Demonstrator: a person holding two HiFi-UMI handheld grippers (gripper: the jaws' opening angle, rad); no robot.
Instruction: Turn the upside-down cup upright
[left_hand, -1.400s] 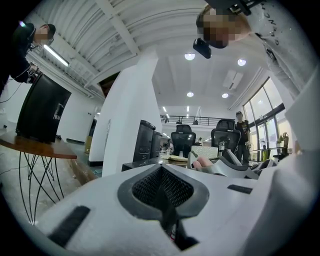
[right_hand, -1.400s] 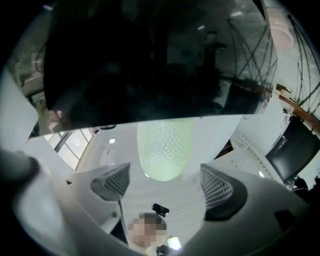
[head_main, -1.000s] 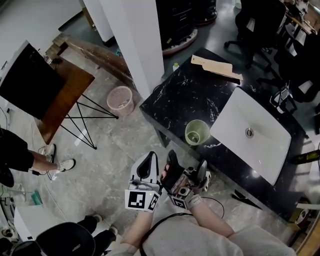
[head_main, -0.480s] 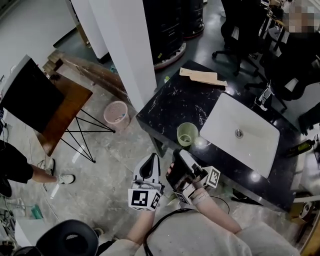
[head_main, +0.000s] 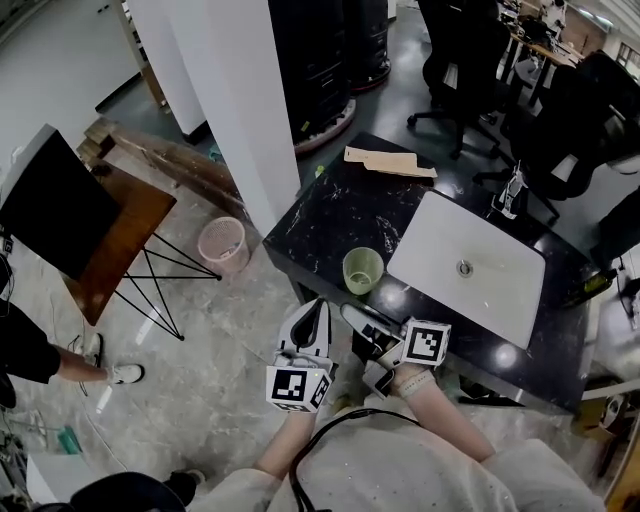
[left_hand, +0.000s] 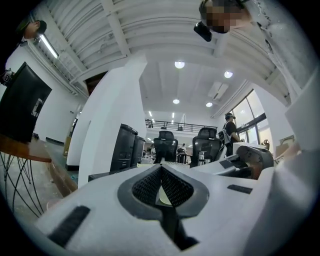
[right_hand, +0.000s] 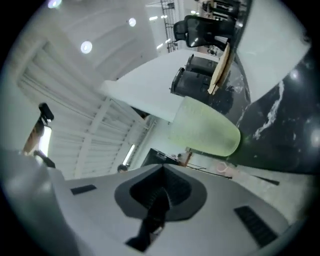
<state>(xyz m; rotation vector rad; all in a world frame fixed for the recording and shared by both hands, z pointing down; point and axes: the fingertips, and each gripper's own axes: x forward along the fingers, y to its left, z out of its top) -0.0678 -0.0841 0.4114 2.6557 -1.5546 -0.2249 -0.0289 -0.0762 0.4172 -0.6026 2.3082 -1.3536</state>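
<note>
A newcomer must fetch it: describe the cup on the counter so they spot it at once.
Find the black marbled counter with a white sink basin set in it. The cup stands on the dark top just left of the basin, near the front edge. It is the only pale green thing there; the wooden board at the far end lies flat.

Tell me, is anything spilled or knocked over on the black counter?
Nothing looks spilled or knocked over. The green cup stands by itself on the black counter, beside the white sink. The only crooked thing is the wooden board, which lies slanted at the counter's far corner.
</note>
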